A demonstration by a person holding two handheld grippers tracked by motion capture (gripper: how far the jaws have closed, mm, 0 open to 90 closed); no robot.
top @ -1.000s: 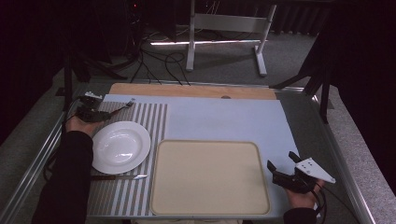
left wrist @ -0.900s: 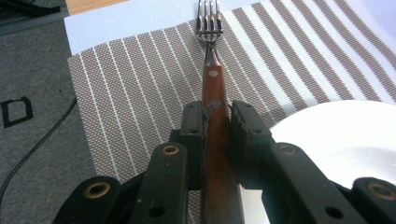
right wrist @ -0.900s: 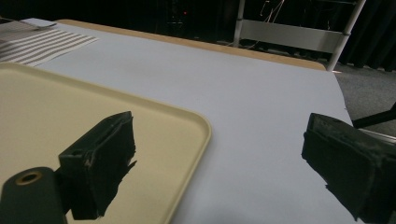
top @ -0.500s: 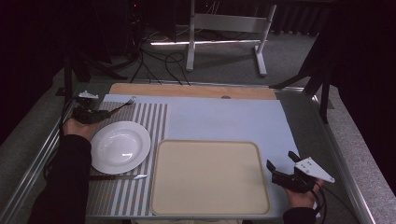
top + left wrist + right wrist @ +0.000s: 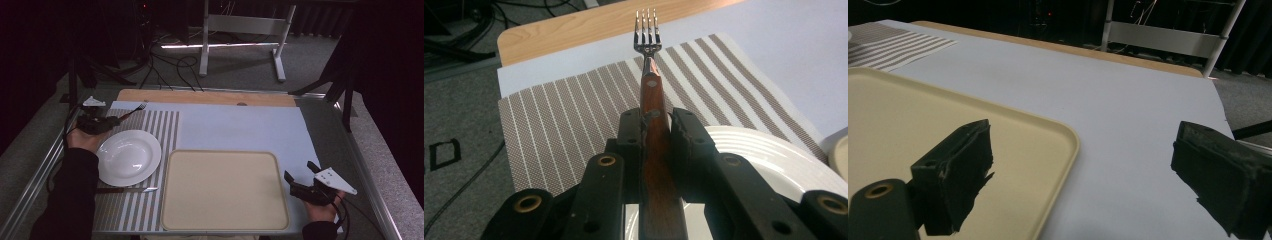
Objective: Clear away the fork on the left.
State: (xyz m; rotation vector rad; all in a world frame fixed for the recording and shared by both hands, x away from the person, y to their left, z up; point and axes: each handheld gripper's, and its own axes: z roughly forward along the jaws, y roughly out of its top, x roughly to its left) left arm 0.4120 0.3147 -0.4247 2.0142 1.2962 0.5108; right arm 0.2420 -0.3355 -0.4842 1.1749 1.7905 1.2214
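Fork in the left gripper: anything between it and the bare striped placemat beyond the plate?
Nothing visible. The fork, clamped in the left gripper, points over open striped placemat; the plate lies beside and nearer the person.

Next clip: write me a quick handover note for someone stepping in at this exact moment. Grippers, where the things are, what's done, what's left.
Left gripper: shut on the fork by its wooden handle, tines pointing forward, over the striped placemat beyond the plate.
Right gripper: open, holding nothing, at the tray's right edge.
A knife lies on the placemat, on the near side of the plate.
Done: fork gripped.
Left: probably setting the fork down at the place setting; its spot cannot be told.
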